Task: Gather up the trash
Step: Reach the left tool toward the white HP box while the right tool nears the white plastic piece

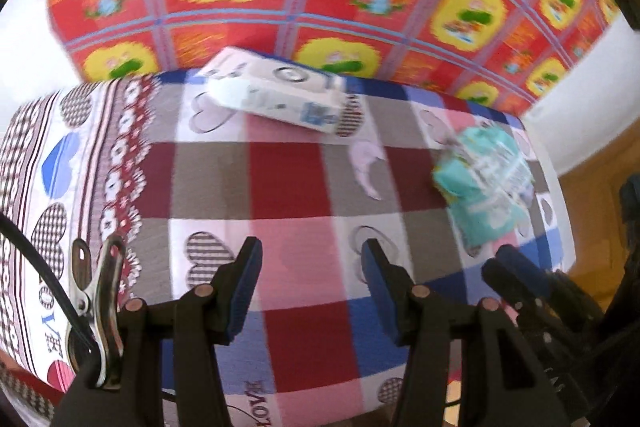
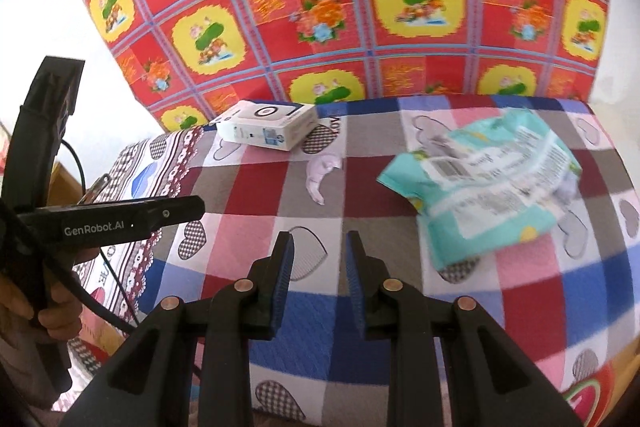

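The crumpled teal wrapper (image 2: 486,183) lies near the counter's (image 2: 384,311) right edge, beyond both empty hand-held grippers, left (image 1: 312,263) parted wider than right (image 2: 320,255).

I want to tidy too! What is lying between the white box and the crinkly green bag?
A small crumpled white tissue lies on the cloth between the white box and the green bag, clearest in the right wrist view.
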The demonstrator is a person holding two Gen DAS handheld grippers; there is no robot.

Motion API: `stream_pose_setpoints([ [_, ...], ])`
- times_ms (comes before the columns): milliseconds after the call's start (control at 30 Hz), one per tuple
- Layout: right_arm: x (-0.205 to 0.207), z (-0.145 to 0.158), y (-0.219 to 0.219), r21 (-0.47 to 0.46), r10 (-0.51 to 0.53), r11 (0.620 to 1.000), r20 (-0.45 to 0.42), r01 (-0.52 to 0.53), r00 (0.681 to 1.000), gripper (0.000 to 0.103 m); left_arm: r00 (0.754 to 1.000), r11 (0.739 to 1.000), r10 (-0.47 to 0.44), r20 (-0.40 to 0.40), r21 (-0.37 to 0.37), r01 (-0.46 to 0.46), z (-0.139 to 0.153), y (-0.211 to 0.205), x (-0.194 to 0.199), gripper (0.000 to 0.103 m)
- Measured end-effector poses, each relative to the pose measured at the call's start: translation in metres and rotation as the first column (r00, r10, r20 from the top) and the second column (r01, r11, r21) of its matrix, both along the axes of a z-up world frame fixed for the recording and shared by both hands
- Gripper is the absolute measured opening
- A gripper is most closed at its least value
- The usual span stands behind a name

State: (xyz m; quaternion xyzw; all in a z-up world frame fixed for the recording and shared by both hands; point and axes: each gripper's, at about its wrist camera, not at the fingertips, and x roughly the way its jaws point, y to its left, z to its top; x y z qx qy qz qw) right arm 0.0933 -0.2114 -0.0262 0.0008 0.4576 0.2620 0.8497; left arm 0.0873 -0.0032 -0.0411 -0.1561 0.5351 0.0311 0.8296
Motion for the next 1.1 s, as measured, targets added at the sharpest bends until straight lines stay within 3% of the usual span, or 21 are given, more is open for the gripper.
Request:
stream_pose_setpoints([
  [300, 0.043, -0.032, 0.038, -0.047, 0.102, 0.993, -0.062, -0.105, 0.993, 0.028, 0.985, 0.985, 0.172, -0.029, -0.002, -0.172, -0.020, 0.042, -0.006, 0.060],
  [500, 0.077, -0.053, 0.056, -0.092, 0.124, 0.987, -0.086, -0.132, 0.989, 0.034, 0.963, 0.964, 0.263, -0.061, -0.023, -0.264, -0.033, 0.062, -0.006, 0.060],
  [767, 0.113, -0.073, 0.080, -0.141, 0.171, 0.973, -0.084, -0.181, 0.982, 0.054, 0.942, 0.944, 0.327, -0.075, -0.020, -0.330, -0.042, 0.074, -0.005, 0.065],
  [1100, 0.122, -0.090, 0.101, -0.217, 0.236, 0.947, -0.034, -0.238, 0.971, 0.055, 0.925, 0.926, 0.370, -0.083, -0.045, -0.375, -0.049, 0.075, -0.003, 0.069],
])
